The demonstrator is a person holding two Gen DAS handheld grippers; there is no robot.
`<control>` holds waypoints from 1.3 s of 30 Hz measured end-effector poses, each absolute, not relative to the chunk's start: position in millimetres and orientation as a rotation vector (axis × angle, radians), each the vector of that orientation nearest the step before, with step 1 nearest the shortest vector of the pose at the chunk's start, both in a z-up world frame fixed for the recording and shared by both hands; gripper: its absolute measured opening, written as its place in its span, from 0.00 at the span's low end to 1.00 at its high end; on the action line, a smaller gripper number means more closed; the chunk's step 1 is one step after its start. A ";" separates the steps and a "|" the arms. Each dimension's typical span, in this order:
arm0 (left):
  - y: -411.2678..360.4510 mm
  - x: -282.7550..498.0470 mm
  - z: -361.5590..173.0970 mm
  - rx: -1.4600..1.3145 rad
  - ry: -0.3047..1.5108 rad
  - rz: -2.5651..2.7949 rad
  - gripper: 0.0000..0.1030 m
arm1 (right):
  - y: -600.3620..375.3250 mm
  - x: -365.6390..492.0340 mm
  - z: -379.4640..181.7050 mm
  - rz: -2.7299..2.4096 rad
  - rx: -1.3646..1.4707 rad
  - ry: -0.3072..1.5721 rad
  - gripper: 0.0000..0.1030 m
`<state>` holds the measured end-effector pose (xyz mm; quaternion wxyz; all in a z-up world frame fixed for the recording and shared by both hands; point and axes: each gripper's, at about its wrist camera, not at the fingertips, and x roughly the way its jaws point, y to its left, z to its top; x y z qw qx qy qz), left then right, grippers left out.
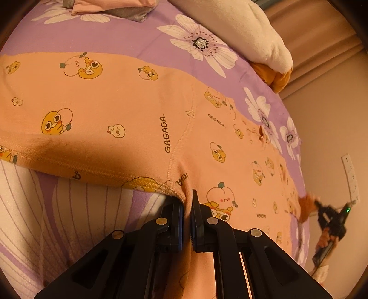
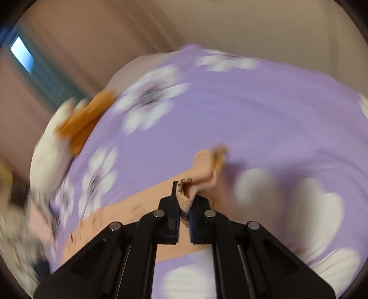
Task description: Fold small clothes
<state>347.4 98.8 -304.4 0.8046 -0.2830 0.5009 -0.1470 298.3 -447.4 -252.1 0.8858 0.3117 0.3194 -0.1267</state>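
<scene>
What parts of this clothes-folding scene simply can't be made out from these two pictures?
- Right wrist view: motion blur smears the purple bedsheet and hides any print on the peach garment.
- Left wrist view: the garment runs past the left edge, so its full shape is unknown.
- Left wrist view: the right gripper is small and blurred at the far edge.
- Left wrist view: the folded clothes are cut off at the top.

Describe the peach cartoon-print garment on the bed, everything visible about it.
The peach garment looks like soft knit cotton, printed with yellow ducks, peaches and "GAGAGA" lettering, with overlocked seams and a stitched hem. It lies spread mostly flat on the purple floral bedsheet. The left hand-held gripper pinches its near edge by a seam; the right hand-held gripper is shut on a far end, which is lifted and bunched. The right view is blurred, so that end's details are unclear.
</scene>
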 end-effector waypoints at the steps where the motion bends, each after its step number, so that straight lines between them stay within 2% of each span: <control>1: 99.5 348.0 -304.8 -0.607 1.075 -0.318 0.09 | -425.2 308.9 -246.7 -0.216 0.620 0.672 0.06; 11: 102.7 348.8 -308.0 -0.664 1.079 -0.326 0.09 | -121.8 412.6 -222.6 0.317 0.374 0.844 0.06; 16: 102.2 348.9 -306.7 -0.669 1.091 -0.313 0.09 | -51.9 411.3 -249.1 0.359 0.232 0.941 0.12; 17: 102.2 349.3 -306.4 -0.670 1.093 -0.311 0.09 | -47.4 409.9 -250.5 0.364 0.203 0.944 0.19; 18: 102.5 349.3 -305.9 -0.676 1.097 -0.304 0.09 | -47.4 407.3 -252.1 0.361 0.186 0.941 0.24; 20: 102.3 350.5 -304.6 -0.693 1.103 -0.288 0.09 | -53.5 404.0 -247.4 0.324 0.165 0.930 0.42; 22: 103.4 350.5 -302.5 -0.727 1.110 -0.282 0.09 | -71.9 398.2 -235.7 0.301 0.150 0.913 0.51; 24: 104.1 350.1 -297.3 -0.751 1.140 -0.251 0.09 | -87.3 387.4 -226.6 0.265 0.119 0.878 0.54; 25: 103.6 348.3 -291.7 -0.745 1.155 -0.235 0.14 | -100.0 380.4 -222.6 0.234 0.090 0.864 0.56; 26: 102.3 345.7 -283.8 -0.718 1.155 -0.220 0.22 | -111.3 373.6 -221.1 0.206 0.067 0.852 0.60; 28: 98.5 335.8 -259.0 -0.606 1.087 -0.162 0.33 | -138.3 359.2 -222.5 0.133 0.019 0.834 0.67; 32: 102.6 316.0 -225.3 -0.644 0.918 -0.212 0.52 | -200.1 334.2 -241.2 -0.040 -0.039 0.839 0.67; 34: 101.4 319.5 -225.5 -0.709 0.893 -0.270 0.52 | -224.0 328.4 -253.4 -0.072 -0.017 0.853 0.67; 39: 47.8 358.7 -274.1 -0.571 1.141 -0.306 0.52 | -265.1 325.1 -296.3 -0.072 0.121 0.909 0.67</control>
